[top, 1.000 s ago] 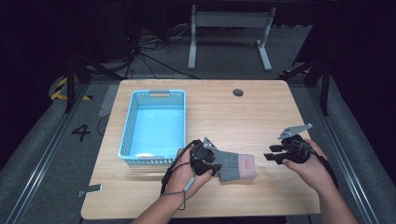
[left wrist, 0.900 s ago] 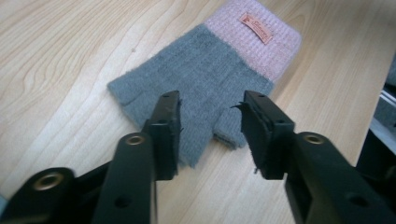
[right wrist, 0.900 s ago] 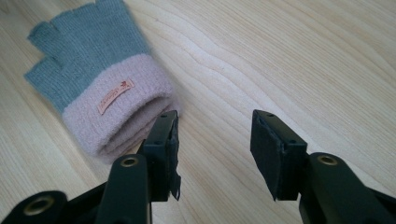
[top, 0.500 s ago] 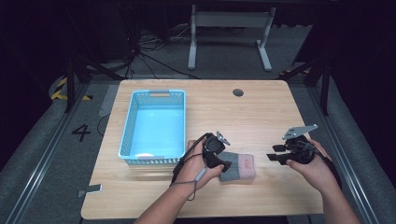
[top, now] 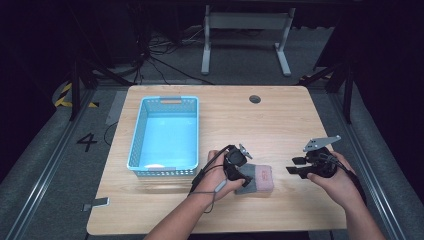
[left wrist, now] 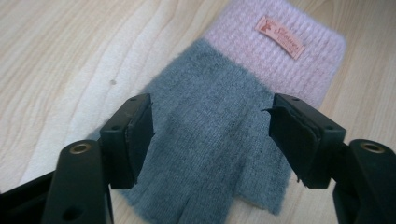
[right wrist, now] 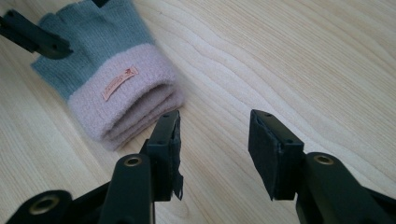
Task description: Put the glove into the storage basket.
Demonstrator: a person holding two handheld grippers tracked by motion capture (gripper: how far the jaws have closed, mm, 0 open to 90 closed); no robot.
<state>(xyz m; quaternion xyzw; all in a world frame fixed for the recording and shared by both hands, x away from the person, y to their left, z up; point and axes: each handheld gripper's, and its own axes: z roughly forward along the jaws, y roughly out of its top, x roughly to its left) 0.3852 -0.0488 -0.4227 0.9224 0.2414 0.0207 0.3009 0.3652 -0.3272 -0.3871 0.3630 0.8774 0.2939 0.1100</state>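
Left gripper: jaws have just been opening, now wide, straddling the grey part of the glove without pressing it. Glove lies flat on the bench, right of the blue basket. Right gripper: wide open, holding nothing, near the pink cuff.

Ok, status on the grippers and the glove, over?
Left gripper open, jaws just opened, straddling grey-pink glove lying flat. Right gripper open, empty, beside it. Nothing blocking.

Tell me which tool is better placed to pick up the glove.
Left. The left tool has just been opening and straddles the glove, pads apart. The right tool stands open over bare table, beside the cuff.
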